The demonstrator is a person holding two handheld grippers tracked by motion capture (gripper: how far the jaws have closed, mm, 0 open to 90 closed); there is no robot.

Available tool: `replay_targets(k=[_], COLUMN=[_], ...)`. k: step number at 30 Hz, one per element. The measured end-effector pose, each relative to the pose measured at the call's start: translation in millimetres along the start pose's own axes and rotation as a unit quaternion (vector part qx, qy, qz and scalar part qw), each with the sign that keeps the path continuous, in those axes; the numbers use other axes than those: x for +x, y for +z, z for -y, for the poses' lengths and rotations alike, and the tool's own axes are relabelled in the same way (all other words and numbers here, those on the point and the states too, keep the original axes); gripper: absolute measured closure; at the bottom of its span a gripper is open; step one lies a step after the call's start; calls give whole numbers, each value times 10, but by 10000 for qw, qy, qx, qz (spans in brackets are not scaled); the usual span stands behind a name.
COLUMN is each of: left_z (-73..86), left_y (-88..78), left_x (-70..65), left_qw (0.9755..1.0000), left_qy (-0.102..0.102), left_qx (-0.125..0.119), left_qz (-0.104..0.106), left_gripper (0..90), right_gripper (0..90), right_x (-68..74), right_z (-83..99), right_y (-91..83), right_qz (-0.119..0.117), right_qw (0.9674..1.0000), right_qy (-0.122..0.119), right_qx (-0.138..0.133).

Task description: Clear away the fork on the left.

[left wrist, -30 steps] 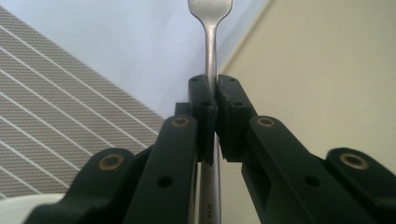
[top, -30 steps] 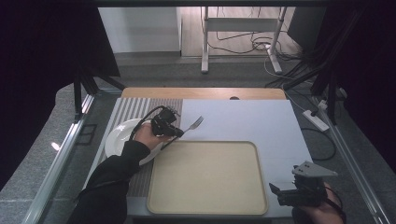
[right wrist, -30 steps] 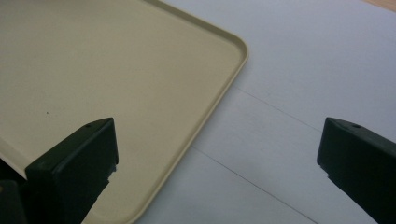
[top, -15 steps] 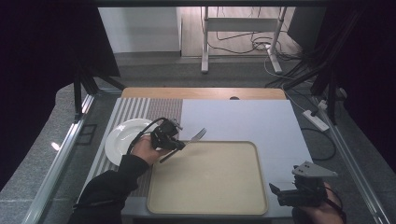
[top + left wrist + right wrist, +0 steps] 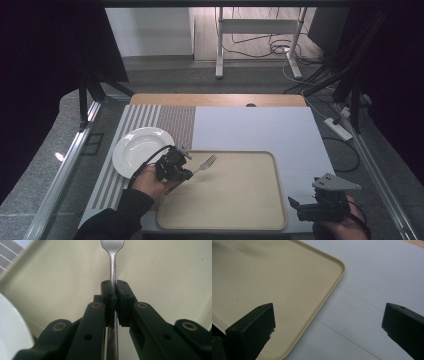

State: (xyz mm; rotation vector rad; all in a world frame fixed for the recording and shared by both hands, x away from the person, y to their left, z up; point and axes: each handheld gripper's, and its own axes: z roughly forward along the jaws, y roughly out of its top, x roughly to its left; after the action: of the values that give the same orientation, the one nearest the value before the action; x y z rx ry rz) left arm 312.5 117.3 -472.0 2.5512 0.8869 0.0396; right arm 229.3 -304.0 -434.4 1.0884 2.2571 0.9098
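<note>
The fork [image 5: 204, 164] is clamped by its handle in the left gripper [image 5: 186, 172], above the left edge of the tray [image 5: 260, 220]. The right gripper [image 5: 296, 206] waits open. With so narrow a grip, the fork could pivot or slip.

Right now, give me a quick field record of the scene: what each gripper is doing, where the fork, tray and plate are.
left gripper: shut on the fork's handle, over the tray's left edge
fork: held, tines pointing out over the tray
right gripper: open, nothing between the jaws, at the tray's near right corner
tray: beige, bare, on the white sheet
plate: white, on the striped mat, left of the tray
white sheet: covers the table's right part
</note>
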Motion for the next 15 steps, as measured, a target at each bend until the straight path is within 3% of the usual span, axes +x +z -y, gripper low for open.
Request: replay_targets(k=[8,15], left_z=[30,70], left_y=[164,348], left_x=[-195,-203], left_qw=[9994,9980], left_qy=[-46,-126], left_qx=[329,624], left_qz=[-94,14], left_gripper=[846,833], right_gripper=[0,0], right_x=[2,2], right_z=[0,0], right_y=[1,3], right_qz=[4,0], right_qw=[10000,10000], right_qy=[-19,-45], right_qx=[10,14])
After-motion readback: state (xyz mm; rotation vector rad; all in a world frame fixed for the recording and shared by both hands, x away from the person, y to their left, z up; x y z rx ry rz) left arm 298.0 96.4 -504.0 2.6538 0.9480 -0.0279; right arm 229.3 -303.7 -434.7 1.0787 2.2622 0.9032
